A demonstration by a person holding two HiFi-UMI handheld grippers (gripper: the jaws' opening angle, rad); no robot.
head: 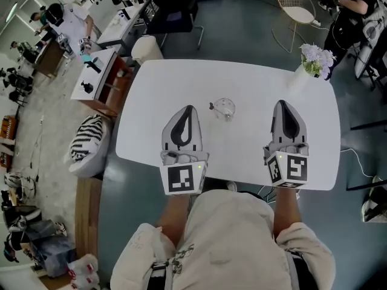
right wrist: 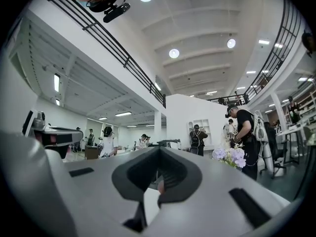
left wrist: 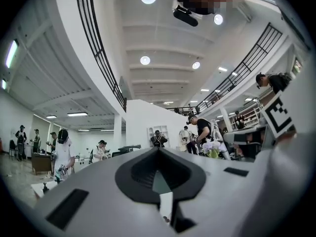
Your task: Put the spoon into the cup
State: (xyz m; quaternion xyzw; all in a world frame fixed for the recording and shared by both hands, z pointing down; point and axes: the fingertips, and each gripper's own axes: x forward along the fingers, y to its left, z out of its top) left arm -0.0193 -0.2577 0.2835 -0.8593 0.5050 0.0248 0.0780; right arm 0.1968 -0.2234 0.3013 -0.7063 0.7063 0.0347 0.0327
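Observation:
A clear glass cup (head: 224, 109) stands in the middle of the white table (head: 157, 83). A thin spoon handle (head: 212, 107) sticks out over its left rim. My left gripper (head: 190, 107) hovers just left of the cup, its jaws closed to a point with nothing between them. My right gripper (head: 282, 103) hangs further right of the cup, also closed and empty. Both gripper views look level across the hall over the closed tips of the left gripper (left wrist: 159, 149) and the right gripper (right wrist: 159, 148); neither shows the cup or the spoon.
A vase of pale purple flowers (head: 315, 61) stands at the table's far right corner. A wire chair (head: 296, 5) is beyond the table, and a striped cushion (head: 87, 139) lies left of it. People stand at desks around the hall.

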